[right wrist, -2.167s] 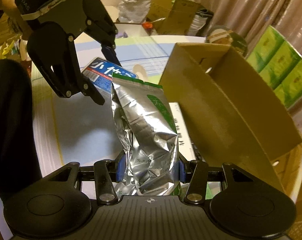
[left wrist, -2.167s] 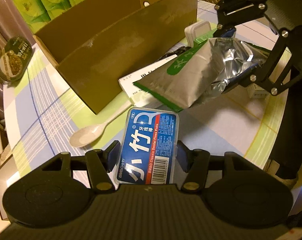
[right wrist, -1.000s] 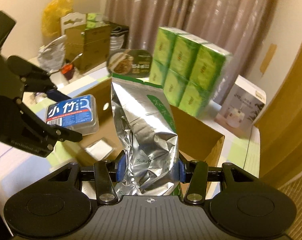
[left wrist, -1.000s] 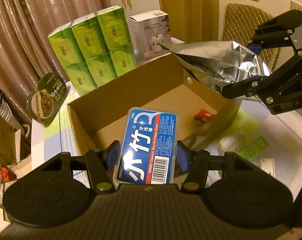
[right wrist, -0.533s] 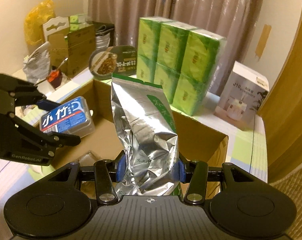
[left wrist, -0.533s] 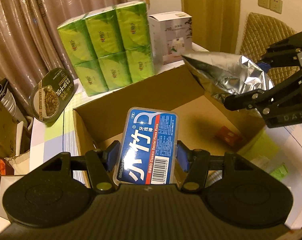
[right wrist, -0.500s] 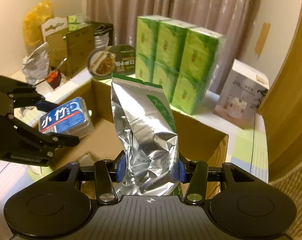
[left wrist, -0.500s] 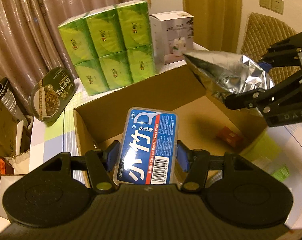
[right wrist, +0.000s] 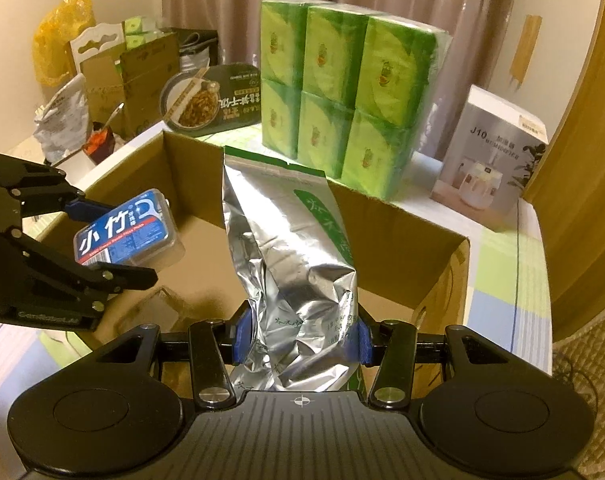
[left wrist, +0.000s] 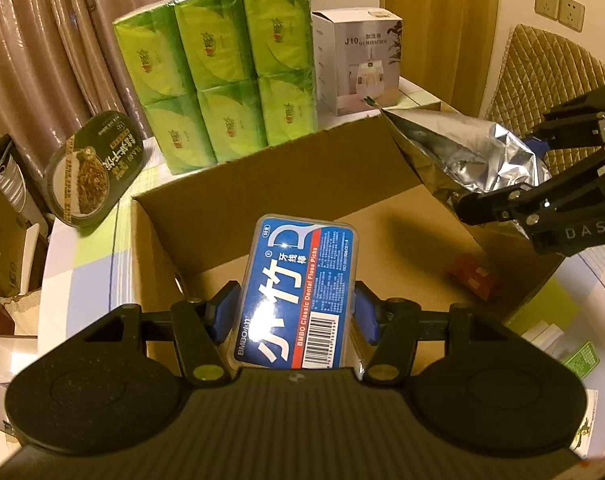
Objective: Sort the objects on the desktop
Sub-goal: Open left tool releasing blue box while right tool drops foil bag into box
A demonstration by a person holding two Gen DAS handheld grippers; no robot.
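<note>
My left gripper is shut on a blue dental floss pick box, held above the open cardboard box. In the right wrist view the same floss box hangs over the carton's left side, clamped by the left gripper. My right gripper is shut on a crumpled silver foil pouch with green print, upright over the carton. From the left wrist view that pouch and the right gripper sit over the carton's right wall. A small red packet lies on the carton floor.
Behind the carton stand a pack of green tissue packets, a white humidifier box and a round noodle bowl. Small white and green items lie on the checked tablecloth to the right. Another carton and bags crowd the far left.
Both grippers carried their loads up from the table and over the carton, then sank slightly toward its inside. Grips have not changed.
</note>
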